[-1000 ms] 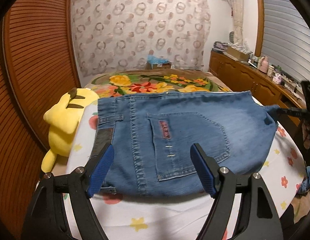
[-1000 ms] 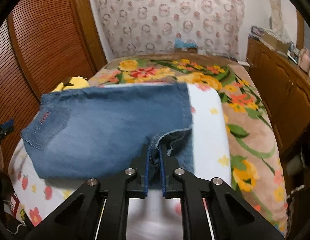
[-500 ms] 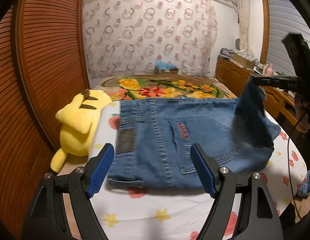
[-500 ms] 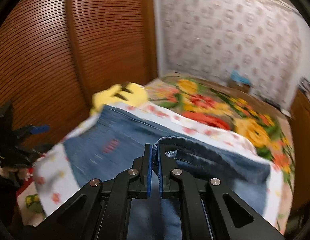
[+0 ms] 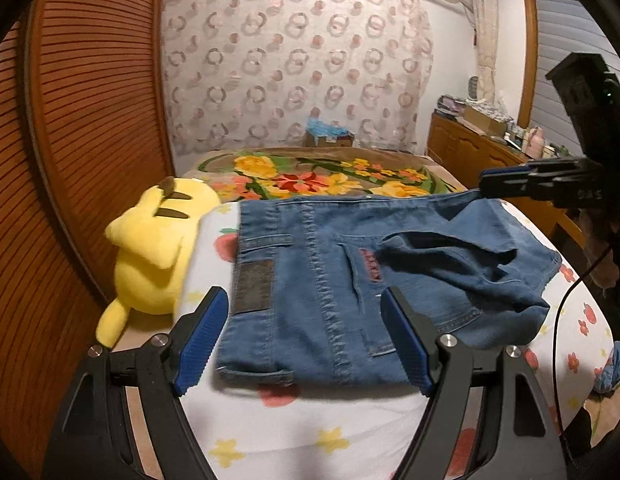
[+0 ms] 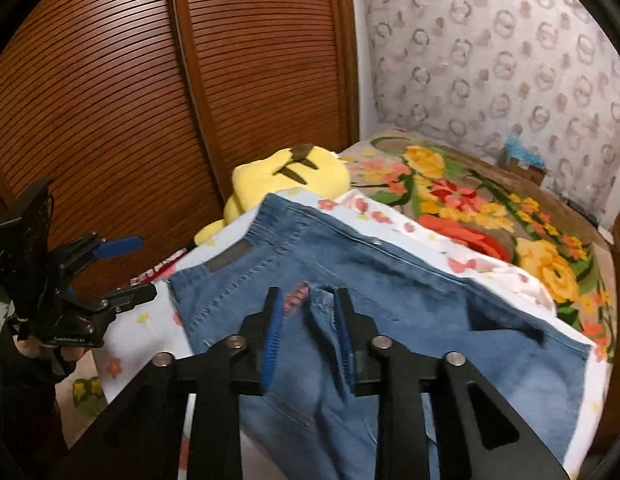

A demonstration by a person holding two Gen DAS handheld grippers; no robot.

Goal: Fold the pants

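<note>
my right claw [image 6: 308, 336] has just been opening, dropping the leg end across the jeans [image 5: 318, 280] on the bed [image 5: 310, 432], so that fold's landed, left claw [image 5: 306, 340] wide and empty.

Blue denim pants [image 5: 322, 280] lie folded on the flowered white sheet [image 5: 310, 436] at the bed's near end, waistband toward the left edge, back pocket up. A loose flap is doubled over the right part, rumpled.
</note>
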